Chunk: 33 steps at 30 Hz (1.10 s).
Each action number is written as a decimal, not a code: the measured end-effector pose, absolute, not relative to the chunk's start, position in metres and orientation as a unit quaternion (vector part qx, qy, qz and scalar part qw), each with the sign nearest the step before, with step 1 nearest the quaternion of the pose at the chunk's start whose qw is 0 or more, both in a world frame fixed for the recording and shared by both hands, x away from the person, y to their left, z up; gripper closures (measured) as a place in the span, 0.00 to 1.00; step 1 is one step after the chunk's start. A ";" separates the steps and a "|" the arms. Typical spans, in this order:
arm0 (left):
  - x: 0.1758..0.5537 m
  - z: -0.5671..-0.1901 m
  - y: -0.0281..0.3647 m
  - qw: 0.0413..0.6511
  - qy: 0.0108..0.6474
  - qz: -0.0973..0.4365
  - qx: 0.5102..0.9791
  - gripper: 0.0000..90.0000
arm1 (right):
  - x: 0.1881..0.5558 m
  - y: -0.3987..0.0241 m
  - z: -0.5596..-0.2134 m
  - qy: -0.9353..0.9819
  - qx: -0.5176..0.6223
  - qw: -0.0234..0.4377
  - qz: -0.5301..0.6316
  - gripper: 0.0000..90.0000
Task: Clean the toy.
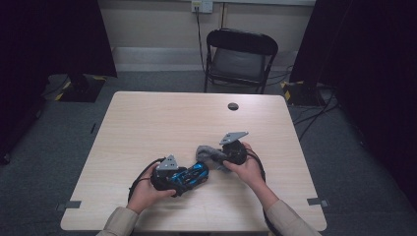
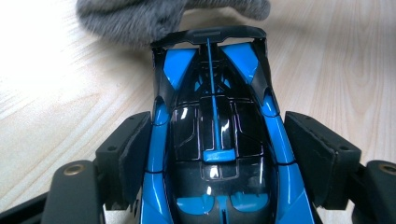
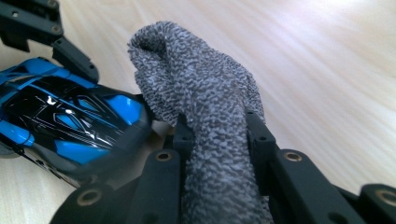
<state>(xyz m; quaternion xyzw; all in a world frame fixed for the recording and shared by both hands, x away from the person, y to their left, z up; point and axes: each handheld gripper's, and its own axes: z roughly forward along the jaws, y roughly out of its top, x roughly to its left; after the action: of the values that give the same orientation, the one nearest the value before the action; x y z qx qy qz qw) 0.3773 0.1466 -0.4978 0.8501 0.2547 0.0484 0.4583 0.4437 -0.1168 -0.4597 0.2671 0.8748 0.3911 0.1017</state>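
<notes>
The left gripper [image 1: 189,178] clamps a blue toy car [image 2: 215,140] on the table [image 1: 162,118]. The right gripper [image 1: 219,158] pinches a grey cloth [image 3: 205,107], which touches the car's end.

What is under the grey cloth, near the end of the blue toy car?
The grey cloth hangs over the wooden table beside the toy car; its folds touch the car's end. The table part beneath the cloth is covered. The right gripper pinches the cloth.
</notes>
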 end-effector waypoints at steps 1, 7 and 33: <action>0.377 -0.498 0.147 0.460 0.256 0.048 0.849 0.30 | 0.444 -0.114 -0.461 0.876 0.264 0.100 0.391 0.80; 0.374 -0.498 0.148 0.453 0.253 0.061 0.853 0.29 | 0.438 -0.104 -0.470 0.886 0.252 0.086 0.381 0.80; 0.344 -0.489 0.182 0.473 0.293 0.098 0.825 0.19 | 0.428 -0.103 -0.470 0.885 0.255 0.096 0.378 0.80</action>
<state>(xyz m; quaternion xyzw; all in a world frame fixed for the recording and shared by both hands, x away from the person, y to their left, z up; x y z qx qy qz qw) 0.3444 0.1816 -0.4891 0.8252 0.2932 0.0979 0.4727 0.4285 -0.1029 -0.4704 0.2549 0.8848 0.3782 0.0955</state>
